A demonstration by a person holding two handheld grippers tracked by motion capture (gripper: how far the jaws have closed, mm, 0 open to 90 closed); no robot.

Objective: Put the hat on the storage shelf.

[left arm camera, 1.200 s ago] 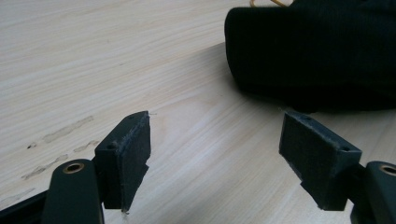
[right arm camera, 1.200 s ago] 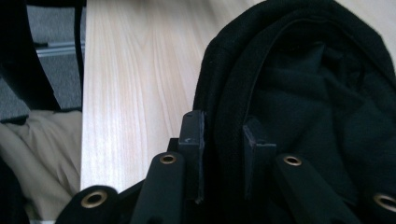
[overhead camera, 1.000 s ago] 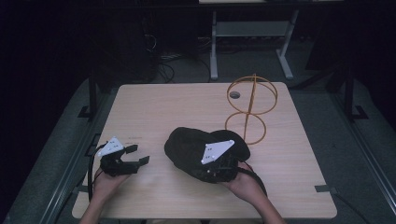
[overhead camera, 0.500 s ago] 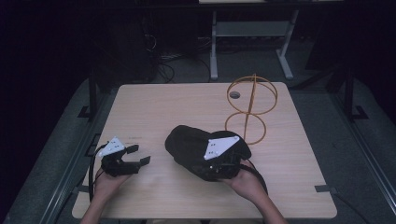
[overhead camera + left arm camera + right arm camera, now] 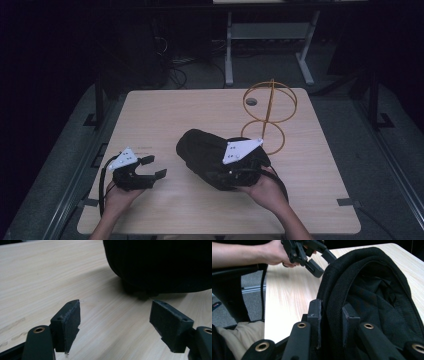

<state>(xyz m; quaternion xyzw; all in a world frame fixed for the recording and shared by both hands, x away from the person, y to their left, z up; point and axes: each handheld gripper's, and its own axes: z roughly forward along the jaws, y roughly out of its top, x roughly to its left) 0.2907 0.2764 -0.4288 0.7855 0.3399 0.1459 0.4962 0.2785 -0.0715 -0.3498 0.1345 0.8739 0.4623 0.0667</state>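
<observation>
Hats: one black cap (image 5: 202, 150), soft fabric, on the tabletop (image 5: 165, 107) near the middle, towards the person's right; open underside with dark lining faces the right gripper view (image 5: 372, 297).
Hand-held grippers: two, one in each hand.
Right hand-held gripper (image 5: 235, 172): jaws clamped on the cap's edge band; in the right gripper view (image 5: 332, 322) the thick black rim runs between the two pads, both pressing on it. Grey three-cornered plate on top shows in the high view.
Left hand-held gripper (image 5: 152, 167): jaws spread wide, nothing between them; bare wood shows in the gap in the left gripper view (image 5: 115, 322). Sits near the tabletop's left front, apart from the cap, pointing towards it.
Cap seen from left hand-held gripper: dark rounded bulk (image 5: 160, 265) ahead and to the upper right, its shadow on the wood below.
Hands: two; right hand (image 5: 267, 187) wraps the right hand-held gripper from below, left hand (image 5: 120, 192) holds the left one at the front edge.
Wire stands: one, orange, two rings on a thin upright rod (image 5: 270, 112), standing on the tabletop just behind the cap, at the far right.
Cables: one black cable (image 5: 102, 182) trails from the left hand-held gripper.
Tabletop: one, light wood grain, small round hole (image 5: 251, 101) near the stand.
</observation>
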